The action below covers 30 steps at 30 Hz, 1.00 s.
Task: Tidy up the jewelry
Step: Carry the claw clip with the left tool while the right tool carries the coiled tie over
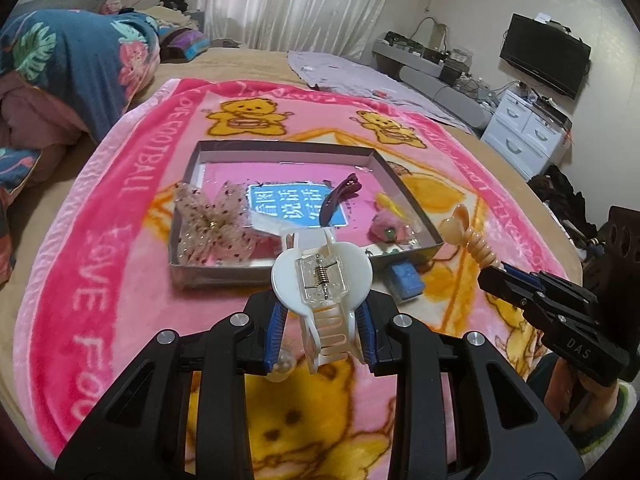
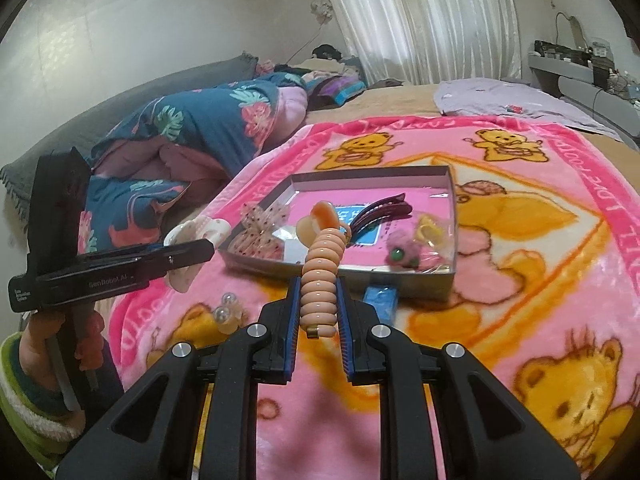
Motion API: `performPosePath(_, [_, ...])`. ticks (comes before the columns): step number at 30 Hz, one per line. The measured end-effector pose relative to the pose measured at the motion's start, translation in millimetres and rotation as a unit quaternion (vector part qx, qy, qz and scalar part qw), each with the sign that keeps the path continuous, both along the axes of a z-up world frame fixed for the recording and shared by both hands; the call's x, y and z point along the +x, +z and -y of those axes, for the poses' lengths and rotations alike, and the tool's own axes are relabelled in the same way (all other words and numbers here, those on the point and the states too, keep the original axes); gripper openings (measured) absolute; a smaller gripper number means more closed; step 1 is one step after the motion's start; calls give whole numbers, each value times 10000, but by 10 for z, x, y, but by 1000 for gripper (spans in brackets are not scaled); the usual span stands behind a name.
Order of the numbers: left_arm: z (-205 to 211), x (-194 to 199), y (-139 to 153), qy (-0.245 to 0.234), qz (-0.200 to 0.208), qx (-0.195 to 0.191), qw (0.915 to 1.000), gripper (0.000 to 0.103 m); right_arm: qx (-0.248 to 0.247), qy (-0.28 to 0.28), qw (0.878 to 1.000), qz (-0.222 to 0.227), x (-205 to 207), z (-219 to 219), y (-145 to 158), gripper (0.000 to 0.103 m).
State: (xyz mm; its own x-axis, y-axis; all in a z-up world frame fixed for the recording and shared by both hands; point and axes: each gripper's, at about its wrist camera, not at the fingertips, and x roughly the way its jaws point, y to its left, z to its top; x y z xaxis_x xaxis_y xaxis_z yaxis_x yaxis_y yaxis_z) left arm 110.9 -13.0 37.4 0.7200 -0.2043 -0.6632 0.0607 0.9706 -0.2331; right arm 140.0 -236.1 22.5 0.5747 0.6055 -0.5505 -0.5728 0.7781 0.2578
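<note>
White claw clip (image 1: 322, 280) pinched between left fingers (image 1: 278, 326), peach spiral clip (image 2: 320, 280) between right fingers (image 2: 345, 336).

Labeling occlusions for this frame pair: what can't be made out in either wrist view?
- Blue label in the box: print blurred in both views, partly covered by the dark purple clip.
- Clear bead piece: left view, mostly behind the left hand-held gripper holding the white claw clip.
- Blue block: right view, near end behind the right hand-held gripper and its peach clip.
- Pink fuzzy item: blurred.
</note>
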Motion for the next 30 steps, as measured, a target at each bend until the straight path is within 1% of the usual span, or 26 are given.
performPosePath(10, [101, 70, 41, -144, 41, -31, 9999, 23, 126, -245, 9996, 62, 49, 158, 88, 16])
performPosePath(19, [150, 220, 88, -220, 82, -4, 9997, 23, 224, -497, 9984, 142, 152, 296, 211, 16])
performPosePath(22, [143, 287, 119, -200, 111, 7, 9997, 23, 285, -568, 9978, 161, 199, 339, 250, 16])
performPosePath(28, [45, 451, 179, -151, 138, -107, 9997, 23, 317, -654, 9972, 191, 325, 364, 290, 16])
performPosePath(30, [22, 527, 187, -133, 131, -48, 9998, 23, 316, -673, 9970, 194, 366, 354, 289, 16])
